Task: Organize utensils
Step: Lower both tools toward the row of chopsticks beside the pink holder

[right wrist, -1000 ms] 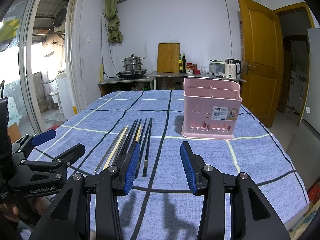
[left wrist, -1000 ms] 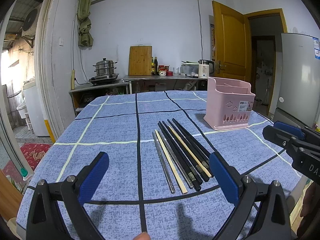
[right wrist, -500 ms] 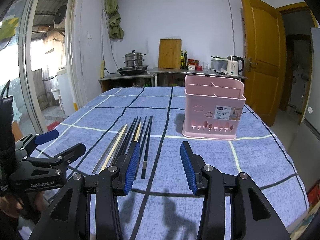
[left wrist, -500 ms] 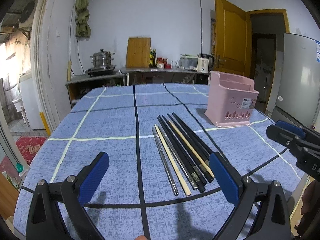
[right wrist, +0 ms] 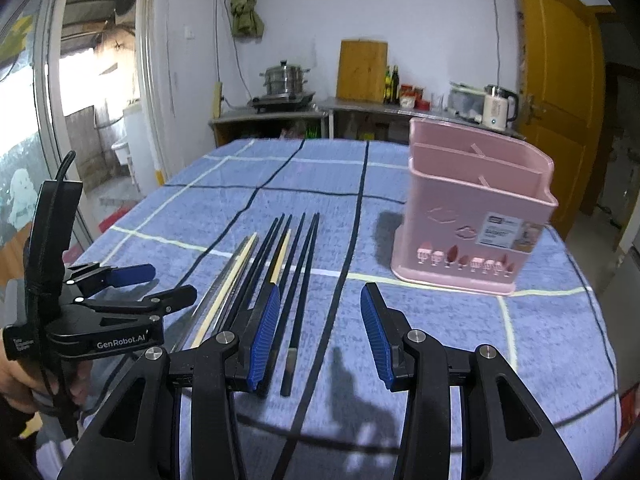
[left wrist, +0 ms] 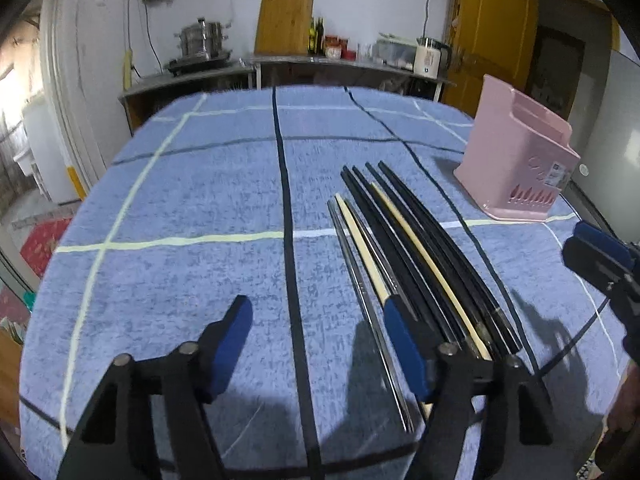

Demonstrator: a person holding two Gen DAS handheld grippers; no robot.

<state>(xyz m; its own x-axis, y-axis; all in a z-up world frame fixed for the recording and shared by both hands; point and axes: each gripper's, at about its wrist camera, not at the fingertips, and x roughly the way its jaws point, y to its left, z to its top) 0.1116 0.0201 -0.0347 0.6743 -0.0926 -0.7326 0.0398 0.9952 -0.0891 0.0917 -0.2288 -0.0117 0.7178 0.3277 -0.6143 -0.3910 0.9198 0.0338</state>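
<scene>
Several chopsticks, black, pale wood and metal, lie side by side on the blue checked tablecloth; they also show in the right wrist view. A pink divided utensil basket stands upright to their right, and shows in the left wrist view. My left gripper is open and empty, low over the cloth, its right finger above the near ends of the leftmost chopsticks. My right gripper is open and empty, just right of the chopsticks' near ends.
The left gripper shows at the left in the right wrist view. The right gripper's finger shows at the right edge of the left wrist view. A counter with a pot, cutting board and kettle stands behind the table. The table's edge is near.
My left gripper has moved forward and down toward the near ends of the chopsticks, its jaws narrower than before. My right gripper has moved slightly forward.
</scene>
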